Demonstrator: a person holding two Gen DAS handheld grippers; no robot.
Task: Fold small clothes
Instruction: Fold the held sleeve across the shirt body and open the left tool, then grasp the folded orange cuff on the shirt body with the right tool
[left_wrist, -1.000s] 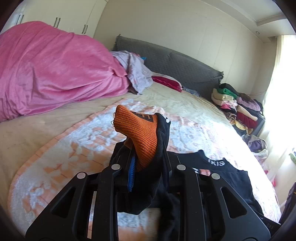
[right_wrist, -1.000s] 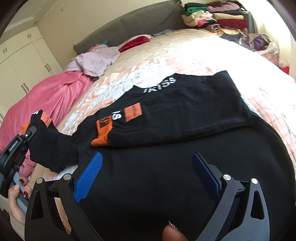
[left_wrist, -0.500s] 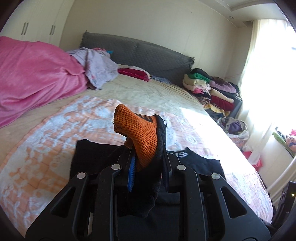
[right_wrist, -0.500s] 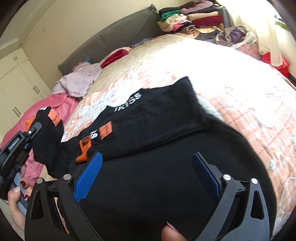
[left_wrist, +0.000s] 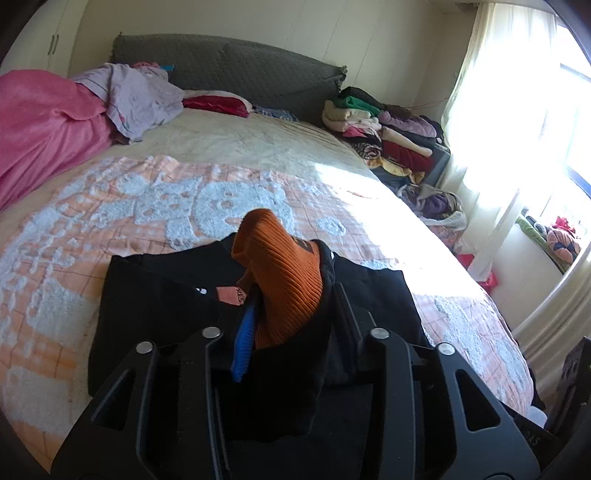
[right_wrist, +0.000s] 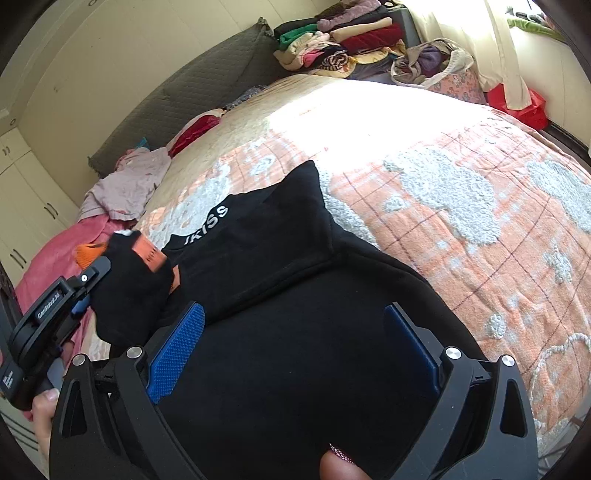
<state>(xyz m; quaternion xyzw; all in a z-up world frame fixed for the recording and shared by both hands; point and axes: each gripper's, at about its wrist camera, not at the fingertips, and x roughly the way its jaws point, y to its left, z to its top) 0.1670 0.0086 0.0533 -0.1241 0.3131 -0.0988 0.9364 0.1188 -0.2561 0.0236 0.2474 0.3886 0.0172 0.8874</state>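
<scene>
one black sweatshirt (right_wrist: 258, 258) lies on the bed (right_wrist: 461, 206), over the orange-and-white blanket (left_wrist: 110, 206), with white lettering at its neck. two sleeves show orange cuffs: one (right_wrist: 176, 277) is folded across the chest, the other sleeve (left_wrist: 284, 280) sits between the fingers of the left claw (left_wrist: 291, 314), whose jaws have just been opening, the cloth draped there. one right claw (right_wrist: 291, 343) hovers over the lower body of the sweatshirt, spread wide, holding nothing. one pile of clothes (left_wrist: 384, 136) is stacked beside the headboard (left_wrist: 229, 70).
</scene>
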